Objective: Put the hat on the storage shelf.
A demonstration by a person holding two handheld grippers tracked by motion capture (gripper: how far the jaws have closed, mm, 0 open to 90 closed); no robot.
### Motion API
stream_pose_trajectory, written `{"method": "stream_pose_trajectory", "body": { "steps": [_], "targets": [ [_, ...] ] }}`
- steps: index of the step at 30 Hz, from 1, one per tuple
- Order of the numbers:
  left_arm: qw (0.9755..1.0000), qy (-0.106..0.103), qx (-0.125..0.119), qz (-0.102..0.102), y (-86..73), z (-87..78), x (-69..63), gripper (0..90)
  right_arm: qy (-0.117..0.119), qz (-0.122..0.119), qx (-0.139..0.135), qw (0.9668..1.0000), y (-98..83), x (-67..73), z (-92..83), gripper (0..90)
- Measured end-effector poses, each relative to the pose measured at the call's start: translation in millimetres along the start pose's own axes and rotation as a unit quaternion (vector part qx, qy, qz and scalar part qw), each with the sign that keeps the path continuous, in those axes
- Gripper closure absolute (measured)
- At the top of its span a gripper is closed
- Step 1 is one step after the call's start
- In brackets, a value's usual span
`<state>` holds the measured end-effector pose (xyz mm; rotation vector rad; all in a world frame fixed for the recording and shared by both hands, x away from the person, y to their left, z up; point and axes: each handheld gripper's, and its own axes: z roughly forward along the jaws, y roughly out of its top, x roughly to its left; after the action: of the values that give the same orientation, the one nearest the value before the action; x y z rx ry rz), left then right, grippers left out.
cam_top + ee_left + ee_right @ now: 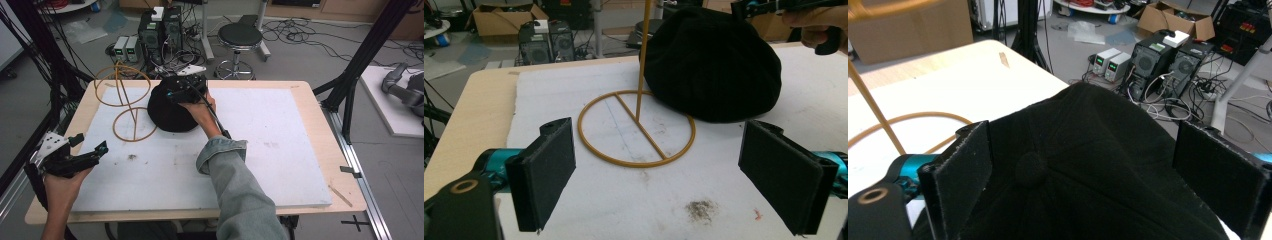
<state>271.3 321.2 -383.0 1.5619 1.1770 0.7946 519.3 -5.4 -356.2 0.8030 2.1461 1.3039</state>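
No legible text or labels anywhere.

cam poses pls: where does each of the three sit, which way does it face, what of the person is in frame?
High view: above the person's side, looking forward and down on the table; forearms, left hand-held gripper, right hand-held gripper.
Left gripper view: low over the table, facing the wire stand between open jaws.
Right gripper view: just above the black cap, jaws straddling it.
Shared: cap and stand.
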Motion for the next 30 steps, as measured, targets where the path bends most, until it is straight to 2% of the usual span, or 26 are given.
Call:
{"method": "stream_pose_trajectory", "body": {
  "steps": [9, 10, 15, 20, 21, 22, 24, 26, 27, 28, 30],
  "targets": [
    [1.0, -0.002, 0.001, -0.004, -1.2, 0.5, 1.5, 15.4, 0.001, 0.0, 0.023, 0.9997, -7.1, 4.5, 18.0, 9.8],
    [1.0, -0.002, 0.001, -0.004, -1.3, 0.4, 1.8, 15.4, 0.0, -0.002, 0.028, 0.9996, -8.8, 4.7, 21.5, 12.6],
    [1.0, 0.0, 0.002, -0.006, -2.3, 0.6, 2.8, 15.4, 0.0, -0.01, 0.041, 0.9991, -13.2, 7.1, 29.0, 13.3],
    [1.0, -0.001, 0.001, -0.007, -2.3, 0.6, 3.1, 15.4, -0.003, -0.005, 0.043, 0.9991, -15.0, 6.4, 32.0, 16.6],
    [1.0, -0.001, 0.002, -0.006, -2.3, 0.8, 3.2, 15.4, -0.001, -0.001, 0.045, 0.999, -15.0, 6.5, 31.9, 19.1],
    [1.0, 0.0, 0.002, -0.006, -2.5, 0.8, 3.2, 15.4, 0.0, -0.001, 0.049, 0.9988, -14.8, 5.7, 31.3, 25.9],
    [1.0, -0.001, 0.003, -0.006, -2.6, 1.0, 3.4, 15.4, 0.002, -0.001, 0.049, 0.9988, -14.7, 5.3, 31.3, 27.9],
    [1.0, -0.001, 0.003, -0.006, -2.6, 1.1, 3.0, 15.4, 0.0, -0.003, 0.054, 0.9985, -14.5, 6.5, 31.2, 34.9],
    [1.0, -0.002, 0.003, -0.006, -2.6, 1.1, 3.0, 15.4, 0.0, -0.007, 0.057, 0.9983, -14.6, 6.9, 31.3, 37.7],
    [1.0, -0.001, 0.003, -0.006, -2.6, 1.1, 2.9, 15.4, -0.001, -0.018, 0.062, 0.9979, -14.7, 8.3, 31.9, 44.6],
    [1.0, -0.002, 0.003, -0.006, -2.4, 0.9, 2.8, 15.4, -0.005, -0.021, 0.065, 0.9976, -14.6, 9.8, 32.1, 47.7]
  ]
}}
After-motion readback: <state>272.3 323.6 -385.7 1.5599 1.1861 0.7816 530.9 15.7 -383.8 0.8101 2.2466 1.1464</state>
